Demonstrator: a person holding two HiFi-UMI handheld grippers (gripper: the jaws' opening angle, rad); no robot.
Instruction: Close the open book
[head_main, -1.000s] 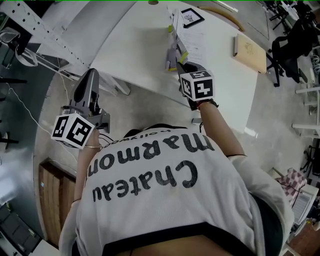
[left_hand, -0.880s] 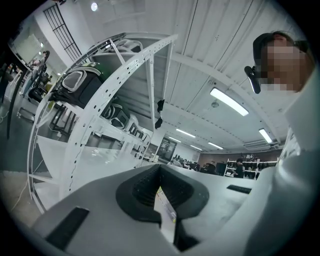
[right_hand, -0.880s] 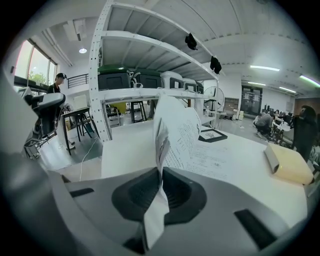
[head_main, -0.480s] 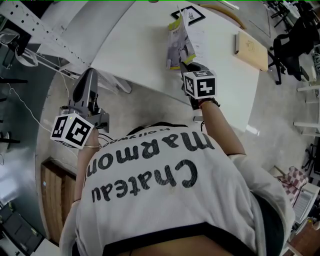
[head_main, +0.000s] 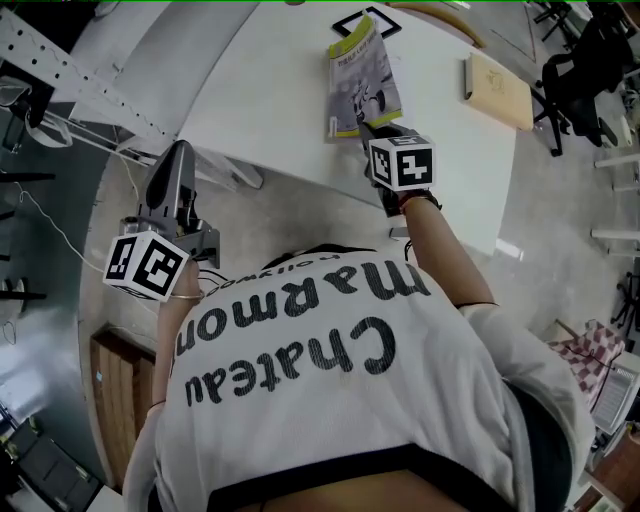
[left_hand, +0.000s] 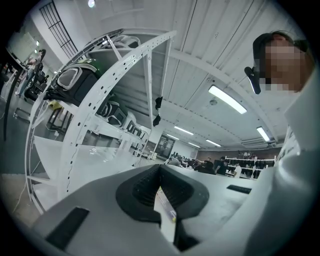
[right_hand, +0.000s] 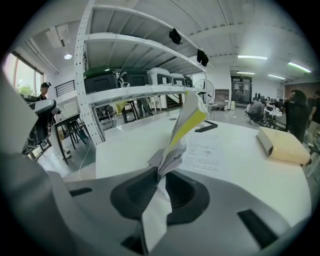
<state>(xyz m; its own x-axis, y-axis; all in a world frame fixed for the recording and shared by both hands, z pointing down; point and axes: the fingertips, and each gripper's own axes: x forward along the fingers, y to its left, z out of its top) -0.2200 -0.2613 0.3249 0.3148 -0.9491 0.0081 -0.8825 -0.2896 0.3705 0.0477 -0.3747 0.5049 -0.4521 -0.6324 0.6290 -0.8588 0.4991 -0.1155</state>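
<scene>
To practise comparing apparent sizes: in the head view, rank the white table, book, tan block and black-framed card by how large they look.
1. white table
2. book
3. tan block, close behind the book
4. black-framed card, smallest as seen, though the book partly hides it

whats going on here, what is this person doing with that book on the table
A person is closing a book on the white table with handheld tools. The right claw pinches the cover and some pages, swung up over the printed page; its jaws have just been opening slightly with the paper between them. The book is not yet flat shut. The left claw hangs off beside the table, closed on nothing.
</scene>
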